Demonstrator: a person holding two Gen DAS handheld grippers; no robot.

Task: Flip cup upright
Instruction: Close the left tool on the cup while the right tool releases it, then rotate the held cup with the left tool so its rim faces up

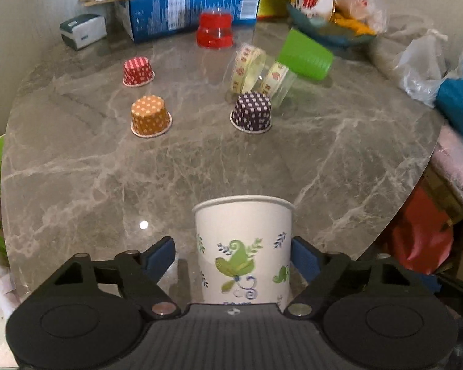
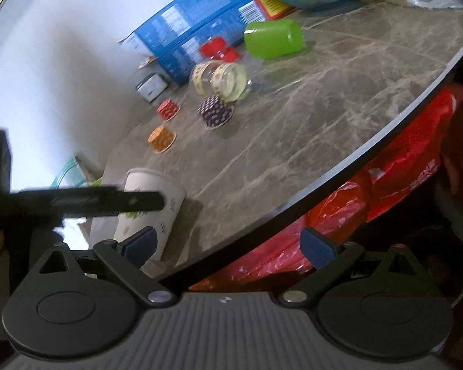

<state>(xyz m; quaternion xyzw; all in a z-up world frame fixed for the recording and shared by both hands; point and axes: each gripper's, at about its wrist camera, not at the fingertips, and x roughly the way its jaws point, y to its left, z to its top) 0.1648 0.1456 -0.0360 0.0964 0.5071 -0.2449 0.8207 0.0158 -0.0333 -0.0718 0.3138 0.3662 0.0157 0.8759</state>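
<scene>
Paper cup [image 1: 243,246] upright on marble table [image 1: 262,160], near its front edge

We've got the left gripper [image 1: 233,260] spread wide round it, right pad touching or nearly, left pad clear. Right gripper [image 2: 228,246] spread too, holding nothing, off the edge. Best, we judge: back out straight & slow, no clipping the wall

Grey marble table [image 1: 339,154], crowded at the back.

On it: an upright paper cup [image 1: 243,246] near the front edge, three upturned muffin liners, red [image 1: 138,71], orange [image 1: 150,116] and purple [image 1: 252,111], a green cup [image 1: 305,54] and a glass jar [image 1: 259,74] on their sides, a red jar [image 1: 215,30], a blue box [image 1: 194,0].
</scene>
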